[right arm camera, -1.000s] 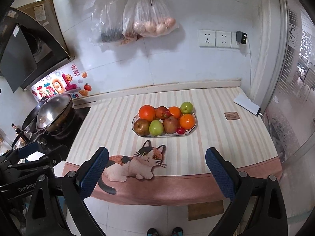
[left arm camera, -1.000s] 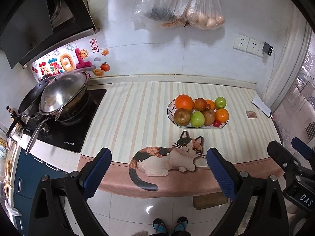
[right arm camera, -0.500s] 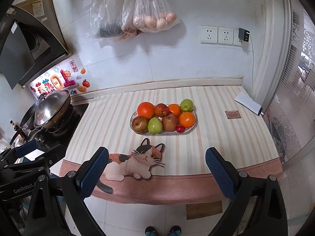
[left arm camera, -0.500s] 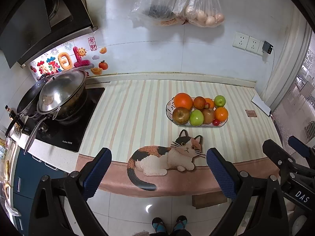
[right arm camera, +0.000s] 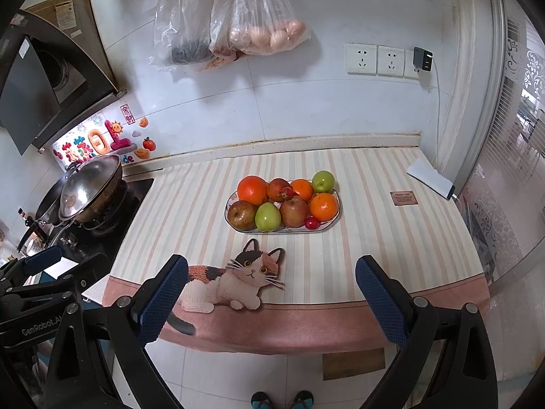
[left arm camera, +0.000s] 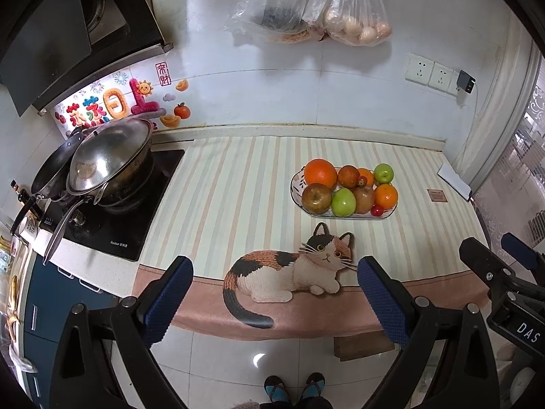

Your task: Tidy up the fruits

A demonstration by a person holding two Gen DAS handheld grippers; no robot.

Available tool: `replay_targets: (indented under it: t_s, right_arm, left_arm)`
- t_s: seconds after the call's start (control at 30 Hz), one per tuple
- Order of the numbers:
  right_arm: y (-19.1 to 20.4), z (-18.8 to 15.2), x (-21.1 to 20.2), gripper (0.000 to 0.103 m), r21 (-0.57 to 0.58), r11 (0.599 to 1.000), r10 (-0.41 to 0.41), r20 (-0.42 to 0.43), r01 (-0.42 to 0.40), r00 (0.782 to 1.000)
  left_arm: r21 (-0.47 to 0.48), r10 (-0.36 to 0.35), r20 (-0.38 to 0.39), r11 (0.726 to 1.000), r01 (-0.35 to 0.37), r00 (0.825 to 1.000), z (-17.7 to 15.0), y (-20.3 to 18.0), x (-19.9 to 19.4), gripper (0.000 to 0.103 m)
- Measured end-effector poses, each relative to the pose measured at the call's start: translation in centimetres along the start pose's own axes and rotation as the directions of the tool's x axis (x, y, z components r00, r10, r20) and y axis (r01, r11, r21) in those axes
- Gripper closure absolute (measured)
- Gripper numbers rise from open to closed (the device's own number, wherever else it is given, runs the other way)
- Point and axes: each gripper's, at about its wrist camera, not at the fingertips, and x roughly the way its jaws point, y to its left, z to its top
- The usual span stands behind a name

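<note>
Since a second ago, both views have been shifted slightly, so that the fruit plate is seen a little lower and the wall bags higher.

From the left wrist camera, a counter (left arm camera: 238,184) covered by a striped cloth with a pink front edge is seen against a white tiled wall. A calico cat figure (left arm camera: 289,272) is printed on the cloth near the front. At the left a stove (left arm camera: 115,228) carries stacked pans under a steel lid (left arm camera: 109,156), below a black range hood (left arm camera: 61,27). Plastic bags (left arm camera: 313,17) are hung on the wall, and sockets (left arm camera: 432,73) are set to the right. The fruit plate (left arm camera: 388,211) is piled with a large orange (left arm camera: 320,173), a brown apple (left arm camera: 316,198), green apples and smaller red and orange fruit. The left tool (left arm camera: 274,286) is held wide open and empty over the floor; the plate lies well beyond it, ahead and to the right.

From the right wrist camera, the same counter (right arm camera: 391,238) is seen with a small brown card (right arm camera: 403,198) and a white device (right arm camera: 431,177) at its right end. The fruit plate (right arm camera: 332,220) stands mid-counter, behind the cat figure (right arm camera: 238,279). The right tool (right arm camera: 270,286) is likewise spread wide with nothing gripped, well apart from the plate, which lies straight ahead between its fingers. The left tool's body (right arm camera: 41,293) is visible at the left edge.
</note>
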Motion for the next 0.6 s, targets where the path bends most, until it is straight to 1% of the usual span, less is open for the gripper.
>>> replay_targets:
  t_s: [0.1, 0.43, 0.6]
  right_arm:
    - [0.1, -0.2, 0.1, 0.002, -0.004, 1.0, -0.001, -0.002, 0.001, 1.0]
    - [0.4, -0.5, -0.7, 0.002, -0.04, 0.998, -0.045, 0.016, 0.045, 0.999]
    - [0.5, -0.4, -1.0, 0.002, -0.046, 0.998, -0.047, 0.019, 0.048, 0.999]
  left_arm:
    - [0.001, 0.004, 0.002, 1.0, -0.004, 1.0, 0.0, 0.0, 0.0, 0.004]
    - [0.005, 0.019, 0.012, 1.0, -0.019, 1.0, -0.3, 0.1, -0.1, 0.004]
    - [0.004, 0.016, 0.015, 1.0, -0.016, 1.0, -0.4, 0.2, -0.2, 0.004]
